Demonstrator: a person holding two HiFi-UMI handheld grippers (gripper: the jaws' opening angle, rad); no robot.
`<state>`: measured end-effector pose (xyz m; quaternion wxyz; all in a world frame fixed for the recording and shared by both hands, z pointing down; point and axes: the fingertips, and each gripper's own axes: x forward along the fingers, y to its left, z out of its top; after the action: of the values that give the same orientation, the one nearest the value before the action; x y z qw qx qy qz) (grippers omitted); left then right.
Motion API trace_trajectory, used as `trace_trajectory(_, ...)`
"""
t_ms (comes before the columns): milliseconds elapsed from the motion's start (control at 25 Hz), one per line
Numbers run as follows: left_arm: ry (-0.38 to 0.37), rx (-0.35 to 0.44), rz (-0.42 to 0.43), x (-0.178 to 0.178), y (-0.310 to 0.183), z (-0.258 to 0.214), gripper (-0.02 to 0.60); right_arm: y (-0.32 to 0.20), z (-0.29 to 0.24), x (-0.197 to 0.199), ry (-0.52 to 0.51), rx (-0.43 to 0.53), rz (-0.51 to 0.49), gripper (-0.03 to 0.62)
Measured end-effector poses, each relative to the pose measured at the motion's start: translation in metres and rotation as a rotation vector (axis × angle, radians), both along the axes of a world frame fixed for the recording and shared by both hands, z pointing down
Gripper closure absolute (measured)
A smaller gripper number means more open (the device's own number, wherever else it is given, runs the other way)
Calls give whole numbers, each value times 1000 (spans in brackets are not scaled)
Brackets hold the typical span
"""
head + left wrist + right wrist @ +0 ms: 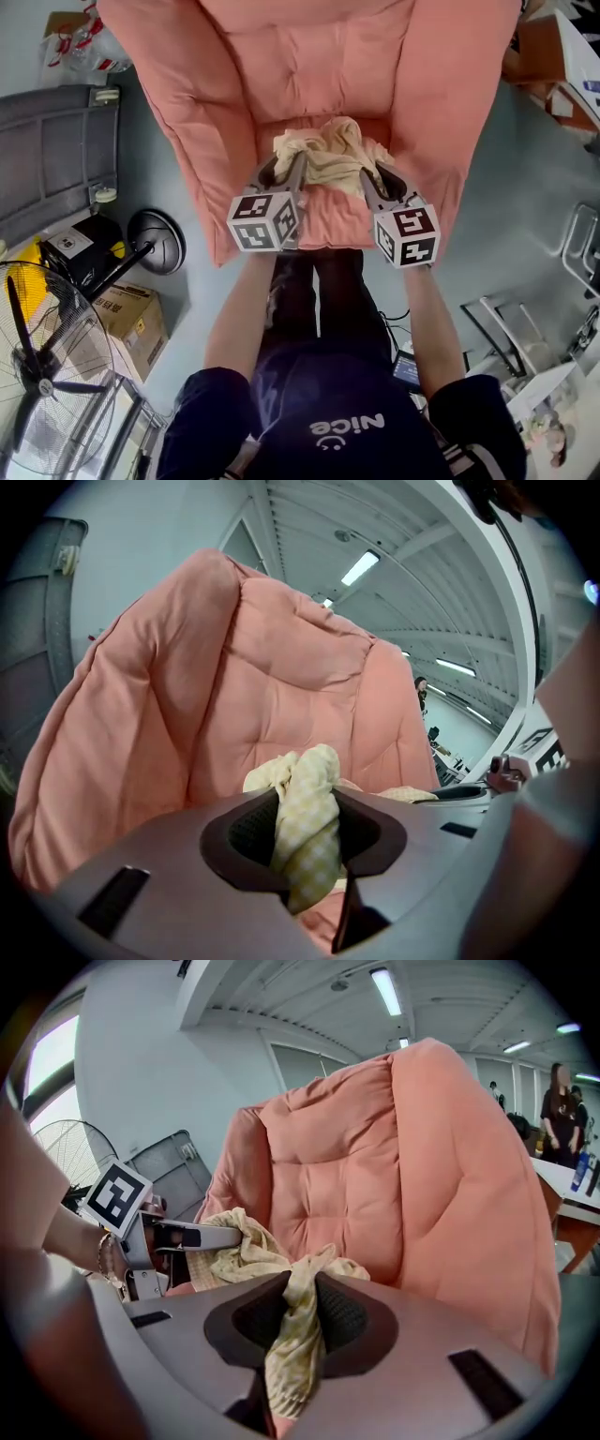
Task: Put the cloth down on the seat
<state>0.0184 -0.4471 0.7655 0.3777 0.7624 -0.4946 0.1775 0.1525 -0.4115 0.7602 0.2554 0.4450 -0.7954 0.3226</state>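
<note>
Grey plastic left gripper [305, 841] pinches a fold of the crumpled pale-yellow checked cloth [328, 155]. The right gripper [298, 1326] clamps another bunched fold. Cloth sits bundled between both, low over the quilted salmon-pink fabric seat [330, 223]; contact unclear.

The chair [309, 66] is soft pink all over. The cloth [328, 150] is pale yellow with tiny white checks. The left gripper [284, 167] and the right gripper [378, 173] are grey. The insides of their jaws are dark, and each has a cube of black and white squares. The floor [525, 187] is grey-blue. The box [127, 319] is brown. The shirt [328, 403] is dark blue with white letters.
</note>
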Motion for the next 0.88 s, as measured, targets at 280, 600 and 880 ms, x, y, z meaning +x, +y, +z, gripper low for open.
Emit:
trace_trajectory(280, -42, -62, -13, -20, 2, 57, 439, 2, 58, -18, -19, -45, 0, 493)
trace_trajectory(600, -89, -122, 9, -24, 13, 109, 434, 16, 115, -20, -36, -108, -26, 493)
trace_trajectory(880, -101, -184, -18, -26, 27, 154, 433, 28, 161, -19, -57, -166, 38, 493)
